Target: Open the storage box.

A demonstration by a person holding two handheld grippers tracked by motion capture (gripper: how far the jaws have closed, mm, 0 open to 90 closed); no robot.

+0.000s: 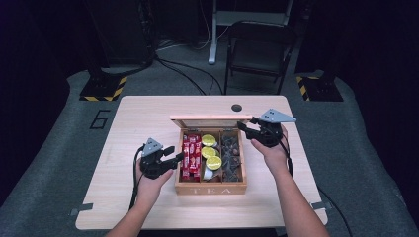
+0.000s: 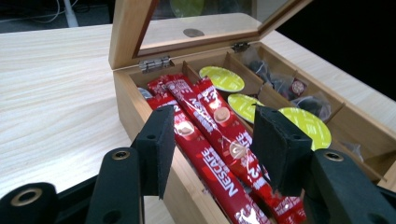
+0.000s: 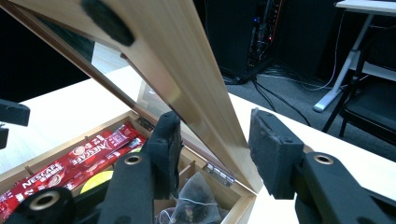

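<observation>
A wooden tea box [image 1: 210, 189] stands open on the table. Its left compartment holds red Nescafe sticks [image 1: 191, 155], the middle one yellow-green pods [image 1: 209, 140], the right one dark tea bags [image 1: 230, 155]. My left gripper [image 1: 177, 154] hovers open over the box's left side. In the left gripper view its jaws [image 2: 212, 140] stand apart just above the sticks [image 2: 219, 172], with the pods [image 2: 222, 78] beyond. My right gripper [image 1: 245, 123] is at the back right corner, shut on the edge of the glass-paned lid [image 3: 187, 60], which stands tilted up between its jaws [image 3: 215, 149].
The pale wooden table [image 1: 148, 118] has a small round hole [image 1: 236, 107] behind the box and bare surface left and right. A black folding chair [image 1: 259, 49] and cables stand on the grey floor beyond. Cables trail from both grippers toward the near edge.
</observation>
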